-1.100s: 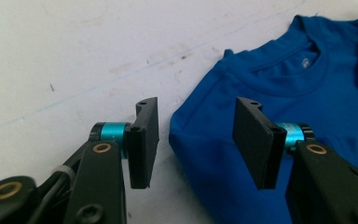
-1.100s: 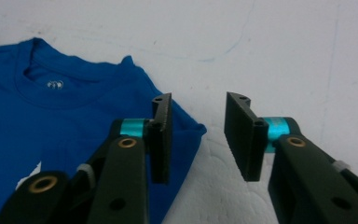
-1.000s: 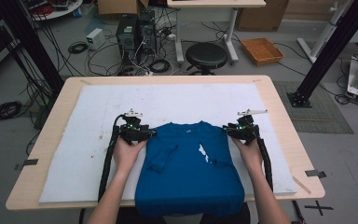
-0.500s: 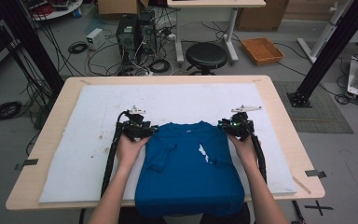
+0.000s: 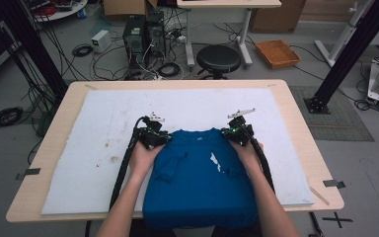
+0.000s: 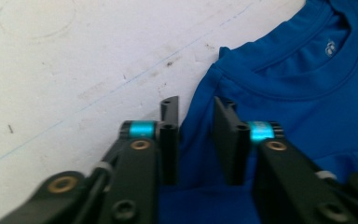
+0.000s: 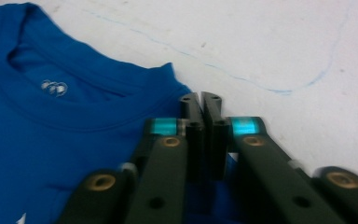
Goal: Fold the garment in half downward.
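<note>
A blue T-shirt (image 5: 200, 182) lies folded on the white mat (image 5: 103, 123), collar away from the person, its lower part hanging over the near table edge. My left gripper (image 5: 154, 133) is at the shirt's left shoulder. Its jaws have just been closing and still stand a little apart (image 6: 196, 105) astride the shoulder edge of the shirt (image 6: 298, 70). My right gripper (image 5: 237, 129) is at the right shoulder. Its jaws have just been closing and now meet (image 7: 201, 99) on the edge of the shirt (image 7: 51, 130).
The mat covers most of the wooden table (image 5: 301, 128). Behind the table stand a black stool (image 5: 218, 58), computer towers (image 5: 143, 34) with cables and an orange tray (image 5: 278, 53). A black frame post (image 5: 345, 54) rises at the right.
Both hands have moved inward along the shirt's top edge towards the collar. Both pairs of jaws have closed in, the right pair fully.
</note>
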Motion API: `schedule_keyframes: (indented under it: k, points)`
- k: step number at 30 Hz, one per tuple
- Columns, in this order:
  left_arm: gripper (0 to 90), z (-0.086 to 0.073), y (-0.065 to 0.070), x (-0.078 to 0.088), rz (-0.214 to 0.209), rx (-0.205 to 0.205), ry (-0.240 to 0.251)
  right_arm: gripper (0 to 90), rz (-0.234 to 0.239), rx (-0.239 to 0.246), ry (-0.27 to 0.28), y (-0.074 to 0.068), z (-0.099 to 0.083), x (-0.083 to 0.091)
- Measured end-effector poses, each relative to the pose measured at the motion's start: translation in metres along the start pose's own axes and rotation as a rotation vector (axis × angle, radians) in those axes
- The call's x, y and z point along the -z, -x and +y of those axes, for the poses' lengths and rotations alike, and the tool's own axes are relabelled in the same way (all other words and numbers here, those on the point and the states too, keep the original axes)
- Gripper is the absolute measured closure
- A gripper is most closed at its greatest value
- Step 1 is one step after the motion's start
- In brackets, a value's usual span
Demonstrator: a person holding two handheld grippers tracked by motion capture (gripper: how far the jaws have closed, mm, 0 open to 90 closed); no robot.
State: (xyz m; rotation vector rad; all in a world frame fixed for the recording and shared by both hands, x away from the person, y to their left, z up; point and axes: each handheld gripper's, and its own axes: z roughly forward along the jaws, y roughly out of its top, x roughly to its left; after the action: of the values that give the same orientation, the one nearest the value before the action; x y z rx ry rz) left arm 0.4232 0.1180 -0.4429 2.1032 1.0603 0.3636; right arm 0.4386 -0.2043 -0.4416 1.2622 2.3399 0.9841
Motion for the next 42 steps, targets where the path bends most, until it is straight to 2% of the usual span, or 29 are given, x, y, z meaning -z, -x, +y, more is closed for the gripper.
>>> schedule_keyframes:
  k: [2,6,9,12,14,17,19,22,26,31,33,36,38,40,42]
  points:
    - [85.4,0.0,0.0,-0.001,-0.011,0.003,0.002,89.6,0.005,-0.002,0.001,0.0,0.0,0.001]
    - [87.5,0.001,0.002,-0.001,0.001,-0.024,0.017,89.7,0.021,-0.029,0.034,0.003,0.0,0.004]
    - [87.7,0.002,-0.003,0.001,-0.009,0.002,0.052,89.9,0.024,-0.039,0.051,0.006,0.002,0.005]
    - [87.7,0.004,-0.01,0.002,0.002,0.005,0.07,89.9,0.024,-0.043,0.066,0.009,0.008,0.006]
    - [87.8,0.009,-0.016,0.001,-0.002,0.021,0.075,89.9,0.029,-0.053,0.085,0.011,0.013,0.006]
    - [87.7,0.019,-0.022,0.002,-0.017,0.041,0.129,90.0,0.019,-0.055,0.099,0.014,0.024,0.005]
    - [87.7,0.026,-0.024,0.004,-0.018,0.047,0.148,89.9,0.016,-0.062,0.122,0.016,0.03,0.007]
    - [87.7,0.032,-0.024,0.01,-0.021,0.014,0.168,90.0,0.011,-0.064,0.143,0.018,0.034,0.014]
    - [87.7,0.03,-0.02,0.023,-0.039,-0.015,0.2,89.9,0.02,-0.058,0.175,0.017,0.031,0.027]
    - [87.7,0.024,-0.009,0.044,-0.06,-0.045,0.253,89.9,0.04,-0.053,0.236,0.01,0.02,0.047]
    - [87.6,0.022,-0.004,0.054,-0.078,-0.07,0.248,89.9,0.058,-0.06,0.263,0.006,0.013,0.057]
    - [87.7,0.015,0.007,0.068,-0.083,-0.108,0.283,89.9,0.071,-0.045,0.301,-0.001,0.001,0.074]
    - [87.7,0.008,0.015,0.076,-0.087,-0.133,0.29,89.9,0.075,-0.026,0.311,-0.008,-0.007,0.083]
    - [87.6,-0.001,0.023,0.083,-0.108,-0.142,0.294,89.9,0.073,-0.01,0.318,-0.015,-0.016,0.091]
    - [87.6,-0.012,0.032,0.09,-0.11,-0.178,0.291,89.9,0.069,0.001,0.326,-0.021,-0.027,0.099]
